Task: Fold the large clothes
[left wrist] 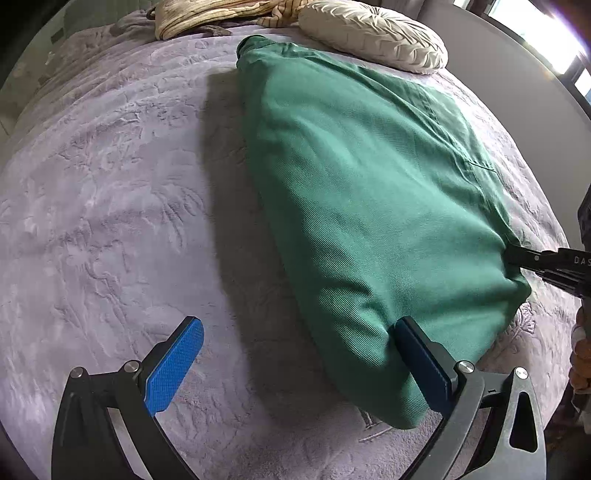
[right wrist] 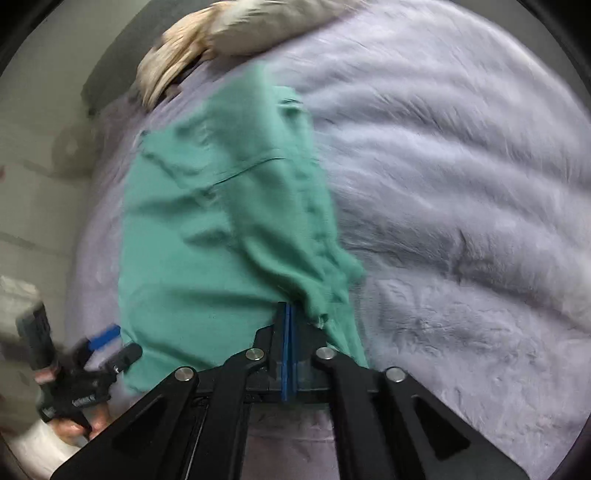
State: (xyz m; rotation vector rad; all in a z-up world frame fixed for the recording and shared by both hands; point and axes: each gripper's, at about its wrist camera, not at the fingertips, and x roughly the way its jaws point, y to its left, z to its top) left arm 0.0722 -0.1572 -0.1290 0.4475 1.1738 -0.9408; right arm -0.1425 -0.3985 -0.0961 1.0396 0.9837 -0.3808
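left gripper (left wrist: 299,354) jaws wide apart, tilted down | right gripper (right wrist: 287,314) jaws together, seemingly pinching green garment (left wrist: 362,206) edge

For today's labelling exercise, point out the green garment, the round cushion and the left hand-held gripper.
green garment (left wrist: 362,206): left wrist view, mid panel.
round cushion (left wrist: 373,33): left wrist view, pleated top.
left hand-held gripper (left wrist: 299,365): left wrist view, between fingertips.

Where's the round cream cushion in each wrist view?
Left wrist: round cream cushion at the top, right of centre, beyond the far end of the green garment.
Right wrist: top, left of centre, blurred and partly cropped.
Shared landmark: the green garment on the lilac bedspread.
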